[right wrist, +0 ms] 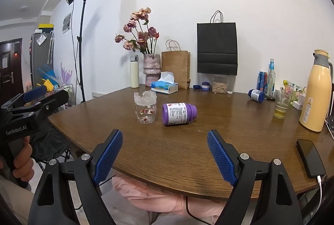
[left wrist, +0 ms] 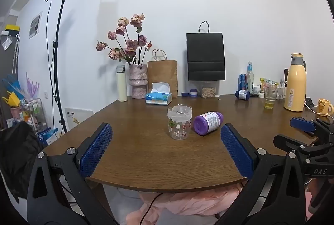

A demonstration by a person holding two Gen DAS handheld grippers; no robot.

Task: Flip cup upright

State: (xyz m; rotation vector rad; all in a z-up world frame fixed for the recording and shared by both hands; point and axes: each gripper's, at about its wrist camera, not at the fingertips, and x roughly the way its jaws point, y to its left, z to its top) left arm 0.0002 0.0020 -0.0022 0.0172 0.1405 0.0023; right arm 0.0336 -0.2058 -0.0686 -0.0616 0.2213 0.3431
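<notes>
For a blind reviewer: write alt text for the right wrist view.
A clear cup stands on a wooden table beside a purple bottle lying on its side. The open right gripper points at them from the near edge, holding nothing.

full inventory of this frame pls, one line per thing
cup: 1, clear, printed, table middle
bottle: 1, purple, lying on its side right of cup
table: 1, brown wood
tissue box: 1, blue, far edge
vase: 1, pink, holding dried flowers
paper bags: 2, brown and black, by wall
thermos: 1, yellow, far right
phone: 1, black, right edge
left gripper: open, empty
right gripper: open, empty
</notes>
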